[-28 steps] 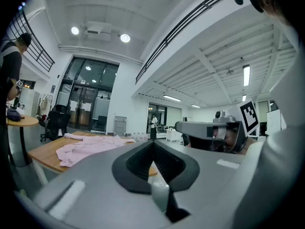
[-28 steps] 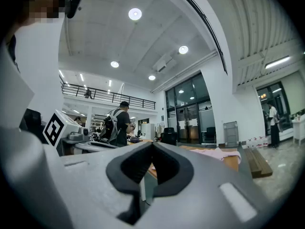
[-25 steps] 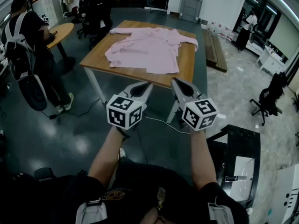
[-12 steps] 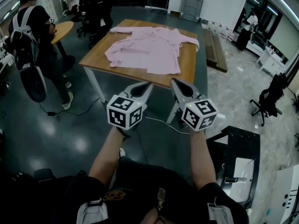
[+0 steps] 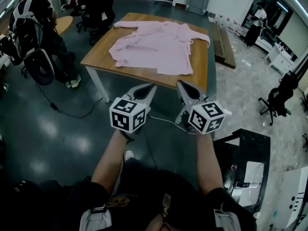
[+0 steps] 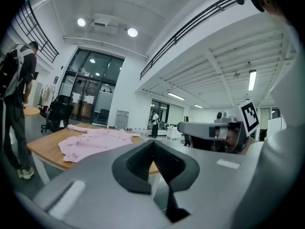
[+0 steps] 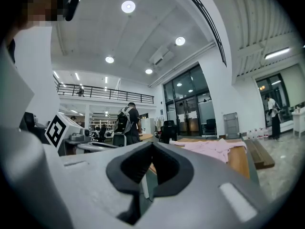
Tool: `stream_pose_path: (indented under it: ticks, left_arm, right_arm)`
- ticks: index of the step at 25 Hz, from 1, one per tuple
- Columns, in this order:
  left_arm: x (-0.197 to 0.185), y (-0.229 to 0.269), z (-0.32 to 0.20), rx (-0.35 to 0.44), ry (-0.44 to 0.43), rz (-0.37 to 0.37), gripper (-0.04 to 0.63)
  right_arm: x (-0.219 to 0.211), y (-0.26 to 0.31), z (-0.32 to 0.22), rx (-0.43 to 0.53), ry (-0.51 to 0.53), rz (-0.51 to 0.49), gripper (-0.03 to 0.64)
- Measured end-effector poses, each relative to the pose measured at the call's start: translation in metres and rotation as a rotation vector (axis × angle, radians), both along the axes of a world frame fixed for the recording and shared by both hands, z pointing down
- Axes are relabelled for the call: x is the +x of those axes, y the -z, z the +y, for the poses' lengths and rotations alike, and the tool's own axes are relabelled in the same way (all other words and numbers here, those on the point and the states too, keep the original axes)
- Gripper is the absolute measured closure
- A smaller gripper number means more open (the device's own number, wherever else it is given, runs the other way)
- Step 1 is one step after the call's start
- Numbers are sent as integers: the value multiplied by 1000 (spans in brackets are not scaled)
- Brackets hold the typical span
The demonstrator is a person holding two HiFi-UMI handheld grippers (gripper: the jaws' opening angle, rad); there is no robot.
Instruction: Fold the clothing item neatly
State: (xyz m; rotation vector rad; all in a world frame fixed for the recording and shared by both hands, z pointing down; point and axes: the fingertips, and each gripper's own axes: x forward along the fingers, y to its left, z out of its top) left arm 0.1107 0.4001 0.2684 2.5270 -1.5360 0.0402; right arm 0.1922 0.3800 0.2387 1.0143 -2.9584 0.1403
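Pale pink shirt, light brown wooden table with white legs, grey left gripper and grey right gripper, each with black-and-white square-patterned cube, glossy dark blue-grey floor, pale speckled floor, black office chair, black backpack with white straps

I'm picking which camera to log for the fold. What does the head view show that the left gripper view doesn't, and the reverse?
Only the head view: the pink shirt's whole outline spread flat on the wooden table, the person's forearms, and a black office chair on the right.
Only the left gripper view: ceiling lights, glass doors, and the left gripper's shut fingers up close, nothing between them.
Both: the shirt, the table, a person with a backpack, and the right gripper.
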Motion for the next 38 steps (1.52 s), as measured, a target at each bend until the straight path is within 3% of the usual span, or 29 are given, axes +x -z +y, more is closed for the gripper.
stream_pose_path:
  ticks: [12, 19, 28, 34, 38]
  left_arm:
    - [-119, -54, -86, -123, -88, -38, 588]
    - [-168, -102, -134, -204, -99, -69, 588]
    - [-170, -156, -203, -276, -84, -98, 588]
    - [-158, -199, -268, -343, -28, -141, 586]
    - [-150, -232, -314, -405, 8, -221, 523]
  right_arm:
    - [-97, -51, -78, -126, -125, 91, 615]
    - [-124, -90, -115, -196, -187, 164, 615]
    - [-106, -151, -178, -278, -239, 233, 615]
    - [-86, -206, -248, -312, -206, 321, 614]
    - [-78, -250, -302, -349, -177, 396, 583]
